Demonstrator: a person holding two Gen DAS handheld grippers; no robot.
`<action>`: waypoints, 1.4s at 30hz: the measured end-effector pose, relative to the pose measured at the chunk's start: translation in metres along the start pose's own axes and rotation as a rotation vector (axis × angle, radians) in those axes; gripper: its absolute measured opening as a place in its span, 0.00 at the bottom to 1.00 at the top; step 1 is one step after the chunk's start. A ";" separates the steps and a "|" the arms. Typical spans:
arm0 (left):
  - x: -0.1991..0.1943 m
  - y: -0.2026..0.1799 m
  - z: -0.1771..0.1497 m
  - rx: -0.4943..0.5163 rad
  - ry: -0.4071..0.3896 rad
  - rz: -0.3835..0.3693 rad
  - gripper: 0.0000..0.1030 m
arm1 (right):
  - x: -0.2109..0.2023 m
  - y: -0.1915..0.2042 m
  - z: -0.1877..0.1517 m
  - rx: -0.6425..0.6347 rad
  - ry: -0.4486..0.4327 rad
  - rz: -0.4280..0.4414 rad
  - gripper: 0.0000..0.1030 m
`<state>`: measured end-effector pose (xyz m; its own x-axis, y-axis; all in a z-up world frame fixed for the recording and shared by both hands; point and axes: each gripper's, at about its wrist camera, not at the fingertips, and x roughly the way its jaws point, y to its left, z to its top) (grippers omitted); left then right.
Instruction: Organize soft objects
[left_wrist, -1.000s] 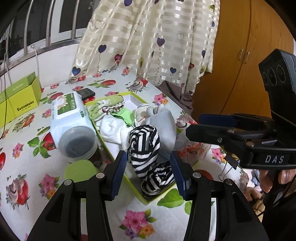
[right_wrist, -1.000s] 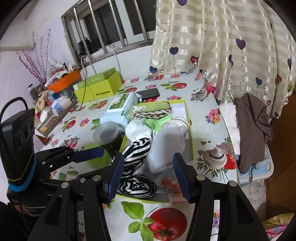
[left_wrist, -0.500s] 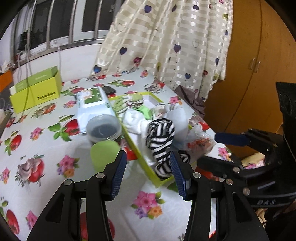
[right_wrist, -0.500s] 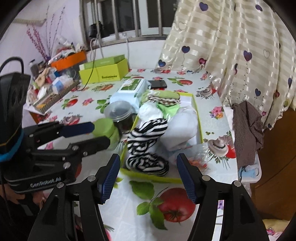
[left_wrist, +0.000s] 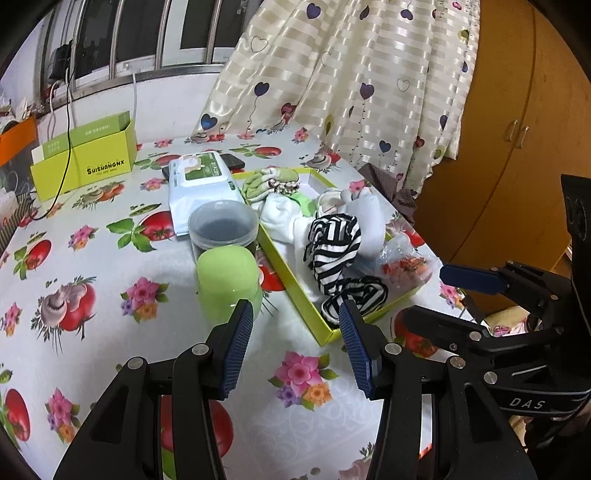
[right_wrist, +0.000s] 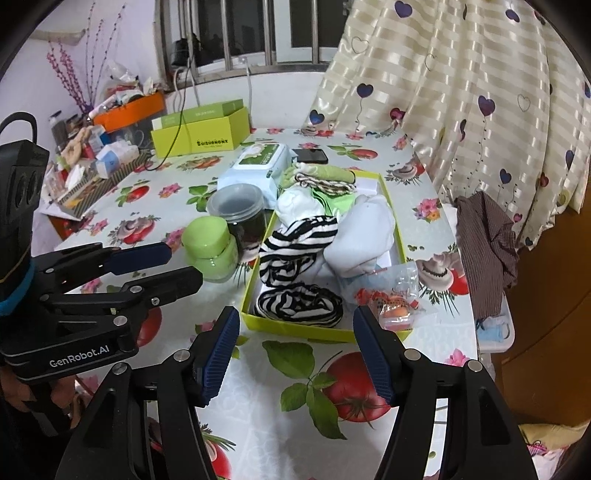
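Through the left wrist camera, the left tongs are hanging open and empty above the flowered tabletop, just short of the near corner of the yellow-green tray. The striped socks are lying heaped at the tray's near end, with white socks and green ones behind them toward the tray's far end. A green jar is standing just beside the tray's left wall, with a clear tub behind it.

Through the right wrist camera, the right tongs are also gaping wide with nothing between them, hovering before the tray's near wall. The left tongs are reaching in from the side of the jar. A small plastic packet is resting at the tray's near right corner.

The soft things appear gathered in the tray already. To tidy them well, the person should probably come down over the tray's near end, pinch one striped roll at its thick middle, and lift straight, keeping clear of the wall and the jar.
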<state>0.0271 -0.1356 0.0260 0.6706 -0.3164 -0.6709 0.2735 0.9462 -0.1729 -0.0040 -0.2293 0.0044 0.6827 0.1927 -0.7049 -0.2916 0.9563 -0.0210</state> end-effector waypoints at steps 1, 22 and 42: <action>0.001 0.000 0.000 0.000 0.003 0.002 0.48 | 0.001 0.000 -0.001 0.001 0.004 0.001 0.62; 0.005 -0.002 -0.001 0.014 -0.010 0.037 0.48 | 0.018 -0.001 -0.001 0.001 0.029 0.012 0.63; 0.010 -0.002 -0.003 0.016 0.011 0.022 0.48 | 0.020 0.000 0.000 0.000 0.032 0.013 0.63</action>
<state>0.0314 -0.1405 0.0178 0.6687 -0.2950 -0.6825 0.2703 0.9516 -0.1464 0.0096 -0.2251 -0.0101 0.6572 0.1981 -0.7272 -0.3004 0.9537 -0.0117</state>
